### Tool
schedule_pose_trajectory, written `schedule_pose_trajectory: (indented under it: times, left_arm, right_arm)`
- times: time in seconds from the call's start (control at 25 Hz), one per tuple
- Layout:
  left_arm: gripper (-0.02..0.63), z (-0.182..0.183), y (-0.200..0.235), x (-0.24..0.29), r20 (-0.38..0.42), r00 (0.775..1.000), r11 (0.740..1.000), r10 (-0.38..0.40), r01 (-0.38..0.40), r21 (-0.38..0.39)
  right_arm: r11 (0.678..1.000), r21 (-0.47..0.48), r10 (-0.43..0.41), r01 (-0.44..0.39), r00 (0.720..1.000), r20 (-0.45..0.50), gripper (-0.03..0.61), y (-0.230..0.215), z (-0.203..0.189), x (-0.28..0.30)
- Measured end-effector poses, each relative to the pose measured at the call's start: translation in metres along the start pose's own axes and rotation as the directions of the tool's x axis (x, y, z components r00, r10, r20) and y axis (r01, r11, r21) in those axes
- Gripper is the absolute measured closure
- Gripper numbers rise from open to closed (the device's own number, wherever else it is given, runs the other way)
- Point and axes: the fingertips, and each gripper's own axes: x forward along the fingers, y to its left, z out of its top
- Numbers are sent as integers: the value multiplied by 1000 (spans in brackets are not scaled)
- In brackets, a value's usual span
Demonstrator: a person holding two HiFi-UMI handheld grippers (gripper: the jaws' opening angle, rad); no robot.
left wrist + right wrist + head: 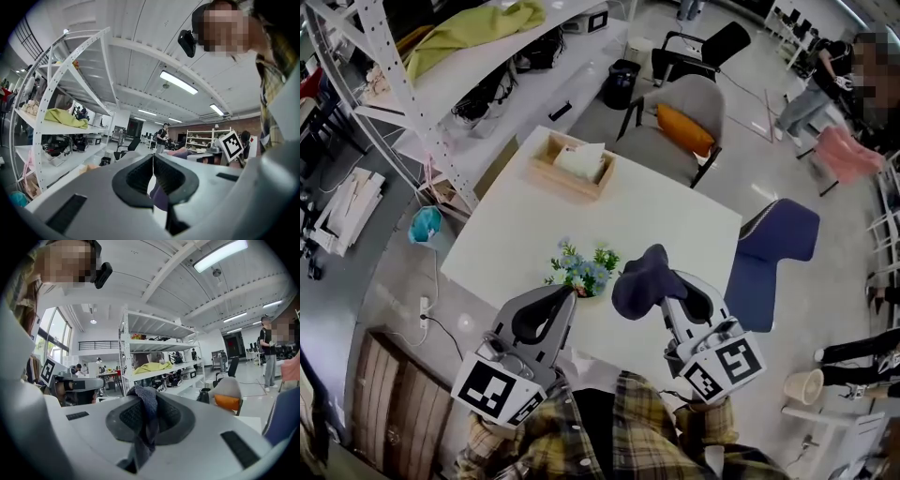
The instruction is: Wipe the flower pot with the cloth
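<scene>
A small flower pot with blue and white flowers and green leaves stands near the front edge of the white table; its pot body is mostly hidden behind my left gripper. My left gripper is just in front-left of the flowers, its tips close to them. In the left gripper view, the left gripper is shut with nothing between its pads. My right gripper is right of the pot, shut on a dark blue cloth. In the right gripper view the cloth hangs bunched between the pads.
A wooden tray with white tissues sits at the table's far side. A grey chair with an orange cushion stands behind the table, a blue chair at its right. White shelving runs along the left. People stand at the back right.
</scene>
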Motion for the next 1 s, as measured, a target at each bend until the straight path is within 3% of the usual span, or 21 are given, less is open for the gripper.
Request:
schedule_pose_trajectory:
  times: [0.6,1.0]
  left_arm:
    - [601,-4,8,30,-45,992,993,-114,113,-19]
    - [601,-58,20,17,-179,975,991,-132,124,-57]
  right_arm:
    - [993,41,-113,114,993,-21,561,-12,-5,-3]
    - [978,86,-177,188,977,-118,561,-19,-48,-3]
